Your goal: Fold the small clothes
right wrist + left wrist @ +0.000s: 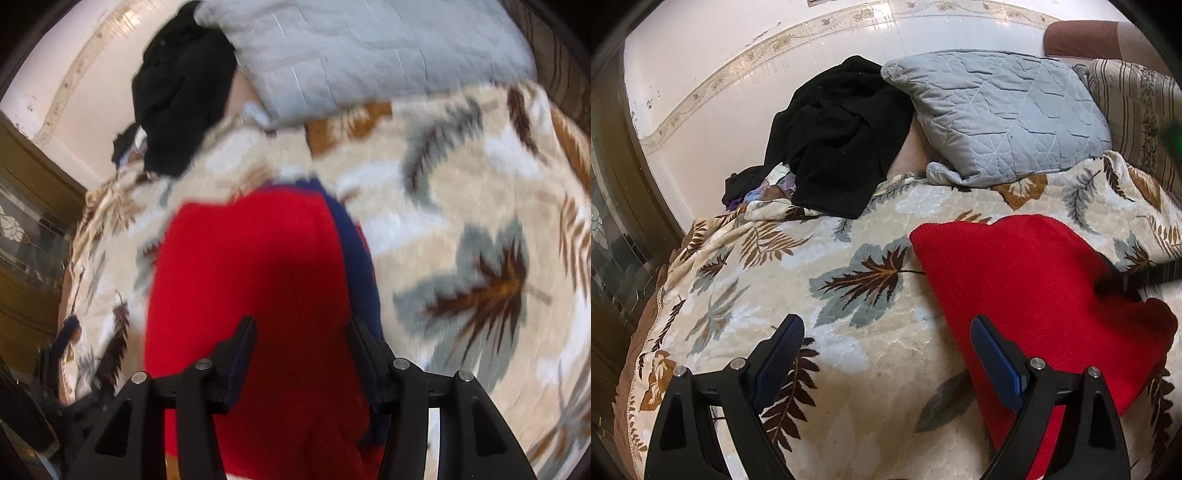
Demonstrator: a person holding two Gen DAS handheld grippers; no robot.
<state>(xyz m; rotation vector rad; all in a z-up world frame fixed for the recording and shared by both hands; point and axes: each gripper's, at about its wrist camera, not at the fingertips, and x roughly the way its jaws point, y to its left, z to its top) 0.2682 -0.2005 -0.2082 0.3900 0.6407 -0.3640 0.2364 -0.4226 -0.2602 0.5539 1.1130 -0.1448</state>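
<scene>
Red garment (1034, 280): knitted cloth, matt, finely ribbed; a navy cloth layer (354, 236) at its edge, blurred, possibly a lining.
Blanket (849, 350): plush leaf-print pile with a slight sheen.
Pillow (1001, 114): grey quilted cloth, smooth.
Black garment (842, 136): matt, linty cloth.
Wall (720, 74): glossy tile.
Left gripper (888, 332): matt black plastic, blue textured pads (997, 358), metal pins.

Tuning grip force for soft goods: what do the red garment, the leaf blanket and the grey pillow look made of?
Red garment: looks like a fine knit, matte and slightly fuzzy, possibly wool or acrylic.
Leaf blanket: plush fleece-like pile with a soft sheen and an embossed texture.
Grey pillow: smooth woven fabric, quilted; stitched lines puff its surface. Fibre cannot be told.
</scene>
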